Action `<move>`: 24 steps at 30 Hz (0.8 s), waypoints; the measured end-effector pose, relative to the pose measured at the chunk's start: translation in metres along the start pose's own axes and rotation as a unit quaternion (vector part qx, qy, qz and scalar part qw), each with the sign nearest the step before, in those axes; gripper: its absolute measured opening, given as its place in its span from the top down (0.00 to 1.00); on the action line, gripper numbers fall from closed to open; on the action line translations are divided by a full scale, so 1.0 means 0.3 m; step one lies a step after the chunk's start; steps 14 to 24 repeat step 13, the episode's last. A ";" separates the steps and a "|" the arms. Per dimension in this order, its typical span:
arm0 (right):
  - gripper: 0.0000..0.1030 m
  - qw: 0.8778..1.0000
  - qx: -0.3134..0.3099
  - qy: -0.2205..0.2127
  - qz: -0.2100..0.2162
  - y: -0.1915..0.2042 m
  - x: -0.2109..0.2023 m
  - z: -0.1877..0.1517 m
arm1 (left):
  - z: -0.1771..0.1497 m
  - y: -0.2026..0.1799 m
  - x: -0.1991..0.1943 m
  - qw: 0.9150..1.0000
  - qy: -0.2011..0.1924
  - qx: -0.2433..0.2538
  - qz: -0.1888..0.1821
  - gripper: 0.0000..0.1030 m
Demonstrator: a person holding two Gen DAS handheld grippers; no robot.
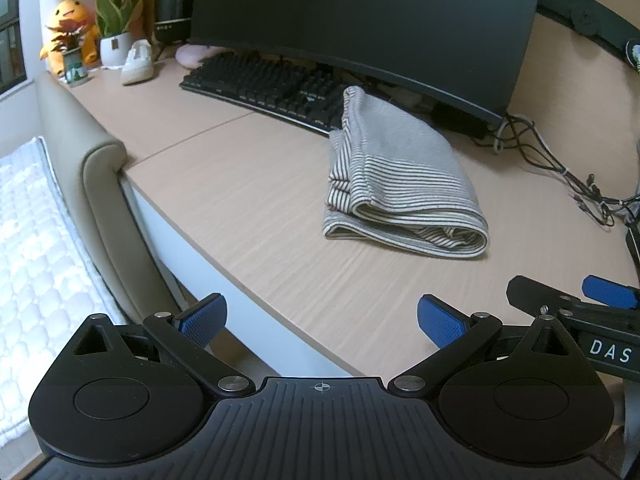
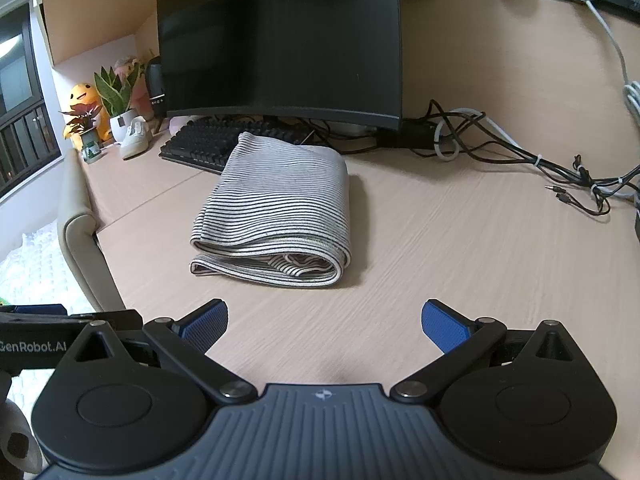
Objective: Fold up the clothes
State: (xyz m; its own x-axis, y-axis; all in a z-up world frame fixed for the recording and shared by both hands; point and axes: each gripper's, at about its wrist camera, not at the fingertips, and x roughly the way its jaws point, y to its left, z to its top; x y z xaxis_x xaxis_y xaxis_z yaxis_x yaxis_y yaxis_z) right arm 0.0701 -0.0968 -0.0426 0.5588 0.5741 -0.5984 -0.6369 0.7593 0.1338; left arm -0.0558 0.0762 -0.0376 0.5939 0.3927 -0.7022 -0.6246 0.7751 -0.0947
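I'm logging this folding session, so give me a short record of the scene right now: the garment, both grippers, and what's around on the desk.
garment: striped cloth, folded into a layered bundle, lying on the desk
left gripper: open, empty, short of the cloth
right gripper: open, empty, short of the cloth
behind cloth: keyboard, monitor
far left: plush toy, potted plants, white shoe
right: loose cables

Ribbed striped knit cloth garment [image 2: 276, 204] on matt wood-grain desk [image 2: 440, 248]; gripper pads [image 2: 444, 330] textured blue rubber, arms matt blk plastic.
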 end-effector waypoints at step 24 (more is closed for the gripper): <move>0.00 0.995 0.004 -0.058 0.085 0.101 0.122 0.105 | 0.201 0.193 0.242 0.999 0.016 -0.038 0.005 0.00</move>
